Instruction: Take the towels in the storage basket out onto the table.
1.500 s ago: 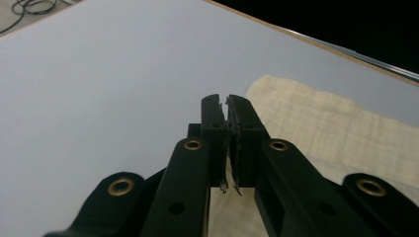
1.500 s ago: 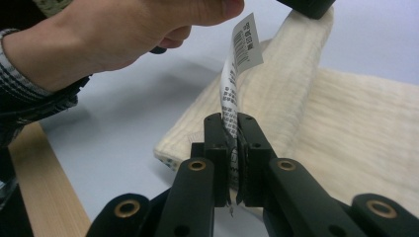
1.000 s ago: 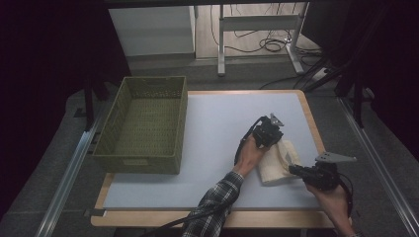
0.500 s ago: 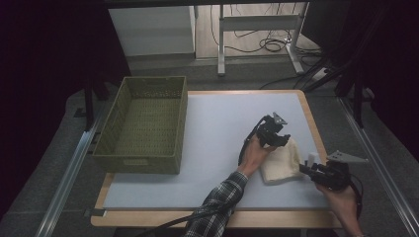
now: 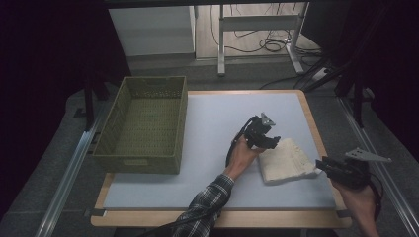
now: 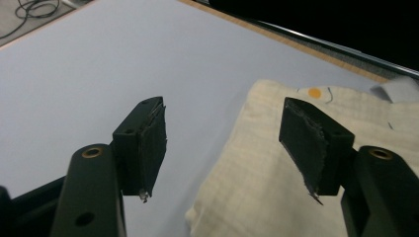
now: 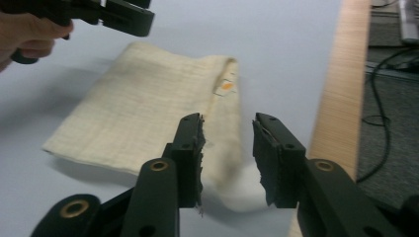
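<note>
A folded cream cloth (image 5: 286, 160) with a small orange-dotted tag lies flat on the pale mat (image 5: 212, 118), right of the middle. My left gripper (image 5: 269, 140) hovers at the cloth's far-left corner. Its jaws have just been opening; they stand apart, and the cloth (image 6: 276, 192) lies loose beneath the right jaw. My right gripper (image 5: 322, 165) sits at the cloth's right edge. Its jaws also have just been opening; the gap is narrow, with nothing pinched. In the right gripper view the cloth (image 7: 148, 113) spreads ahead, with the left gripper (image 7: 118, 17) at the top left.
A green woven basket (image 5: 141, 159) stands on the table's left side, with nothing inside. The table's wooden rim (image 7: 341, 98) runs close by the right gripper, with floor cables beyond it. A desk frame stands behind the table.
Both grippers went from shut to open and let go of the cloth, which now lies flat. The right gripper drew back toward the table's right edge; the left shifted slightly.
</note>
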